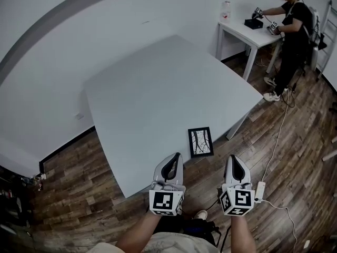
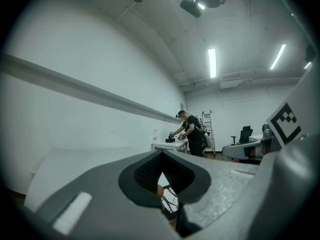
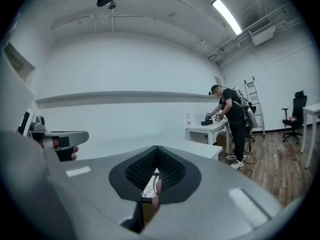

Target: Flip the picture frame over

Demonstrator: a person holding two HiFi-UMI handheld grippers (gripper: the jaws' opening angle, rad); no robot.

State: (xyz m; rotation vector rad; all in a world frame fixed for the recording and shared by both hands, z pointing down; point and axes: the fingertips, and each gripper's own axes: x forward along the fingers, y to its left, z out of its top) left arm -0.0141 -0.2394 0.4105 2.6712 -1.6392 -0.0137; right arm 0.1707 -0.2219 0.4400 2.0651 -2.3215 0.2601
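Observation:
A small black picture frame [image 1: 200,142] lies flat, picture side up, near the front edge of the big white table [image 1: 152,104]. My left gripper [image 1: 172,164] hovers just near-left of it over the table edge, jaws shut and empty. Over the floor past the table corner, near-right of the frame, is my right gripper [image 1: 235,166], also shut on nothing. Through the hole between the closed jaws, a sliver of the frame [image 2: 170,200] shows in the left gripper view. The frame [image 3: 150,186] shows the same way in the right gripper view. Neither gripper touches it.
A person [image 1: 292,36] stands at a second white table [image 1: 247,33] at the back right, working on a black box [image 1: 253,23]. A bottle [image 1: 225,10] stands there too. A white cable [image 1: 279,136] and power strip [image 1: 260,192] lie on the wooden floor at right.

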